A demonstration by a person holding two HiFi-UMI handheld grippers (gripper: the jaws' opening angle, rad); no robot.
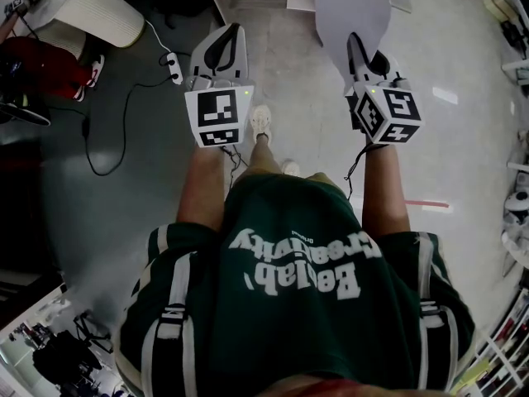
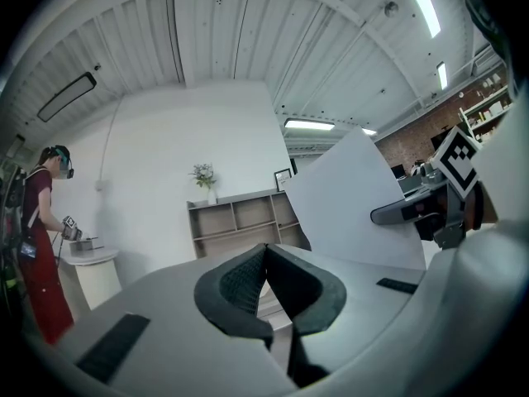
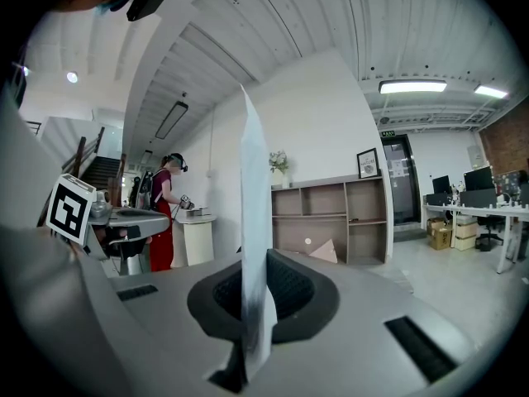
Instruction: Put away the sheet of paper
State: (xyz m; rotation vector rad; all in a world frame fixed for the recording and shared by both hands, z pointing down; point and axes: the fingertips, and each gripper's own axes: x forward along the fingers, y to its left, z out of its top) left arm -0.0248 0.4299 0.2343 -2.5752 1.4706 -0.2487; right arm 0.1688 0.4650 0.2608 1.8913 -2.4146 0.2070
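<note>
**Grippers.** The right gripper [image 1: 361, 50], upper right of centre in the head view, has its jaws closed flat on the sheet of paper [image 1: 351, 5]. The right gripper view confirms this: the sheet stands edge-on between the two dark pads and rises straight up the middle of the frame. The left gripper [image 1: 233, 31], upper left of centre, has its jaws brought together with nothing between them. It is beside the right gripper but clear of it and does not touch the paper.

**Location of the item.** The sheet is in the air, carried over the floor ahead of the person. It is pinched near its lower edge, and the rest projects beyond the jaw tips toward the top of the head view.

**Handling assessment.** The sheet is judged thin, very light and limp. It shows a slight bow where it is unsupported. It is likely to flap, fold over or crease if swung quickly, and could slip from the pads if tugged. The present hold on the margin looks sound. The best hold is flat between the pads, close to an edge. A second pinch on the far edge by the free gripper would steady it for placing.

**Count.** One sheet of paper and two grippers. In the background there is one open shelf unit [image 3: 331, 220] against the far wall, right of centre in the right gripper view, and one other person [image 3: 163, 217] standing at the left.
</note>
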